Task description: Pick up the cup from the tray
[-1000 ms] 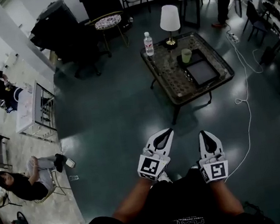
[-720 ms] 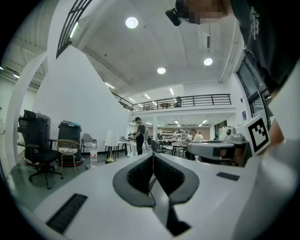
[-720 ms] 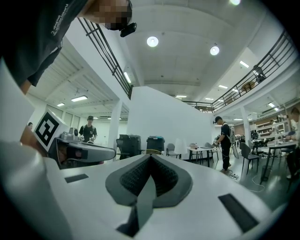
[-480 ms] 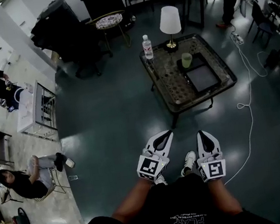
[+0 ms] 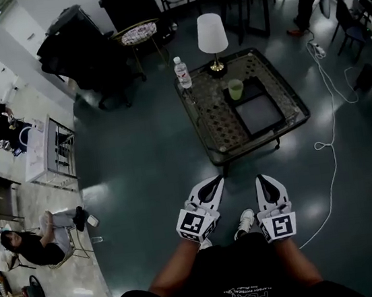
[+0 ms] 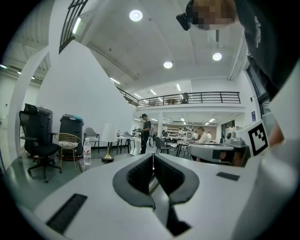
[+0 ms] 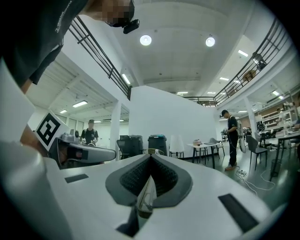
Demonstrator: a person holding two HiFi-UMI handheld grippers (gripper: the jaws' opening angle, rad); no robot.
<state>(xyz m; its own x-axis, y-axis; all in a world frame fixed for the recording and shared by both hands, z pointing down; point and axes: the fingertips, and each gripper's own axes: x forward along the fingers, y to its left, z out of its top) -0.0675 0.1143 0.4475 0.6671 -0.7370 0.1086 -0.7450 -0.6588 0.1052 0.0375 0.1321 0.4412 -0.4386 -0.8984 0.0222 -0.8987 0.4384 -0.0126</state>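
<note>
Jaws together, both grippers (image 5: 217, 180) (image 5: 260, 178); "PLAY" shirt (image 5: 248, 285)

Low square table (image 5: 215, 121), patterned see-through top in a dark frame, on thin dark legs. Set on glossy dark teal floor (image 5: 140, 160); white cable on that floor to the right of the table.

Directly on the tabletop:
- Dark rectangular tray (image 5: 261, 113), grey inside, on the right half, close to the right edge.
- Table lamp (image 5: 212, 39), white shade on a brass base, beyond the tray at the far edge.
- Clear water bottle (image 5: 182, 74), upright, red label, far left of the tray at the far left corner.

Pale green cup (image 5: 235, 89) upright at the tray's far end, left side. Left of the tray, bare top.
</note>
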